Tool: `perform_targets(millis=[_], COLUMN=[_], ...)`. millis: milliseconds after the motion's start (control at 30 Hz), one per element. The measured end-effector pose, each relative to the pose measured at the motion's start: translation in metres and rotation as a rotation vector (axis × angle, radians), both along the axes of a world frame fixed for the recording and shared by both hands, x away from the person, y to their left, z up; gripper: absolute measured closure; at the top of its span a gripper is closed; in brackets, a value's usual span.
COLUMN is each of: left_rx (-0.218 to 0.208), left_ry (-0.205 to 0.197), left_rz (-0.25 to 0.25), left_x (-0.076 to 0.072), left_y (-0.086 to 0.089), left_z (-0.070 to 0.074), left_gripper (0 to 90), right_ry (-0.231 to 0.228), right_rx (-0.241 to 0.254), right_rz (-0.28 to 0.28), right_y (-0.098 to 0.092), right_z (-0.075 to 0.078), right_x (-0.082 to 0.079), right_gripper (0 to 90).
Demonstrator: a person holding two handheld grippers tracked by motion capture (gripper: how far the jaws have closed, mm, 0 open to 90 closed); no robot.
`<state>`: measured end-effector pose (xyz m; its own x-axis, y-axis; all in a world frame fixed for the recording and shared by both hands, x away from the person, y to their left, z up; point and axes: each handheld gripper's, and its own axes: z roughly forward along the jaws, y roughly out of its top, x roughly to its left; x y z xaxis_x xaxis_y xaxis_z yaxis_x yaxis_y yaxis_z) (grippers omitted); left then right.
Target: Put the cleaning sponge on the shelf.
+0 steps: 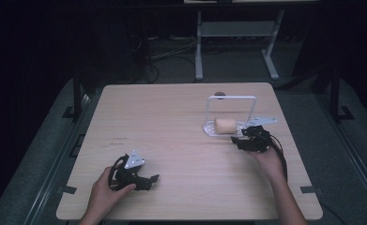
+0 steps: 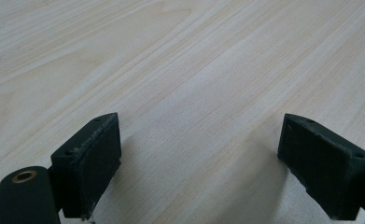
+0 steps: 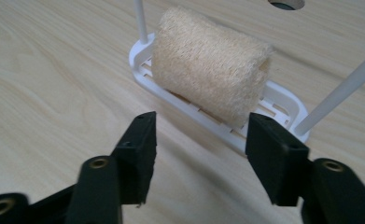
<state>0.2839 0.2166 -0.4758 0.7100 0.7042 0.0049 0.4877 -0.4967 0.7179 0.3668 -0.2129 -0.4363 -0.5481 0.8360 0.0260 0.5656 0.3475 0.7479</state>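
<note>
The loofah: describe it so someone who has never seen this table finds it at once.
Start at the wooden table and go to its far right part, where a white rack with a tall wire loop stands. The loofah lies on its side in the rack's slotted tray, just ahead of the right tongs. It is the one beige, rough, fibrous cylinder there.

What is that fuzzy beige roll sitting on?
The loofah roll lies on a white slotted tray with thin upright rods. The slats directly beneath it are covered.
</note>
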Motion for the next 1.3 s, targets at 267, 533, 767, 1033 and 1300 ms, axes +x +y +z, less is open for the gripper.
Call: perform_targets(millis=[267,533,767,1033,1300], left_rx=[0.0,0.0,0.0,0.0,0.0], left_ry=[0.0,0.0,0.0,0.0,0.0], left_rz=[0.0,0.0,0.0,0.0,0.0], left_x=[0.0,0.0,0.0,0.0,0.0], left_y=[0.0,0.0,0.0,0.0,0.0], left_z=[0.0,0.0,0.0,0.0,0.0], left_gripper=[12.8,12.8,12.8,12.8,12.8], right_ry=[0.015,0.012,0.018,0.009,0.019], right_rx=[0.006,0.019,0.016,0.016,0.003], right_rz=[0.006,0.003,-0.001,-0.022,-0.032], right_y=[0.0,-0.003,-0.009,-0.02,-0.029], right_z=[-0.002,-0.003,-0.008,-0.015,-0.029], right_x=[-0.014,-0.029,-0.047,-0.07,-0.087], right_gripper=[28.6,18.9,14.4,12.3,10.4])
